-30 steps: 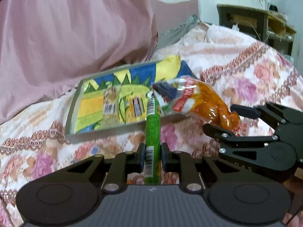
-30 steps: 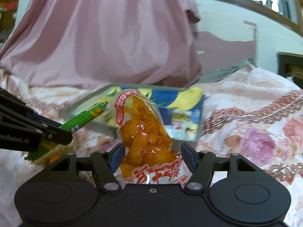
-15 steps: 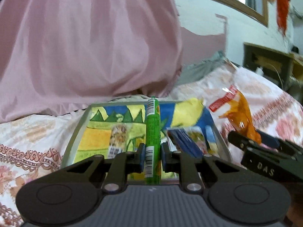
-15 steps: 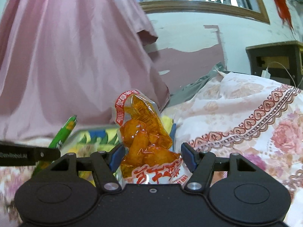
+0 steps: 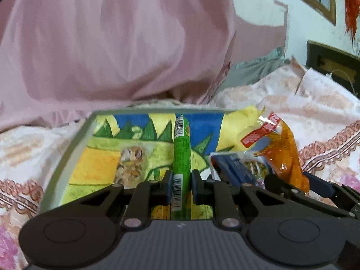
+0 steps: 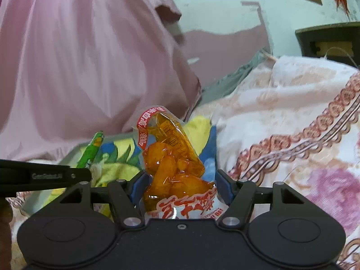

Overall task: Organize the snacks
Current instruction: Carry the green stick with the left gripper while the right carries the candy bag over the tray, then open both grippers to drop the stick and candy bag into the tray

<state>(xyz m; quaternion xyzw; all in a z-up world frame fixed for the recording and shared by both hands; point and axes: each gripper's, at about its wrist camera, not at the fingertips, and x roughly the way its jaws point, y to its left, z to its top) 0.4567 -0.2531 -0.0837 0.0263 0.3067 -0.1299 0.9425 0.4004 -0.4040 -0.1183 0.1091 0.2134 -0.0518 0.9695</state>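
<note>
My left gripper (image 5: 180, 187) is shut on a thin green snack stick (image 5: 181, 157) and holds it over a grey-rimmed tray (image 5: 74, 139) with a yellow, blue and green picture inside. A blue packet (image 5: 234, 171) lies in the tray at the right. My right gripper (image 6: 178, 187) is shut on a clear bag of orange snacks (image 6: 171, 162) with red lettering, held at the tray's right edge. That bag (image 5: 283, 153) also shows in the left wrist view, and the green stick (image 6: 91, 150) in the right wrist view.
The tray rests on a bed with a pink floral cover (image 6: 292, 135). A pink cloth (image 5: 112, 45) hangs close behind the tray. A dark wooden cabinet (image 6: 328, 42) stands at the far right by the wall.
Both grippers have moved forward over the tray with their snacks. The tray now lies closer and lower in both views. Both grips are unchanged.
</note>
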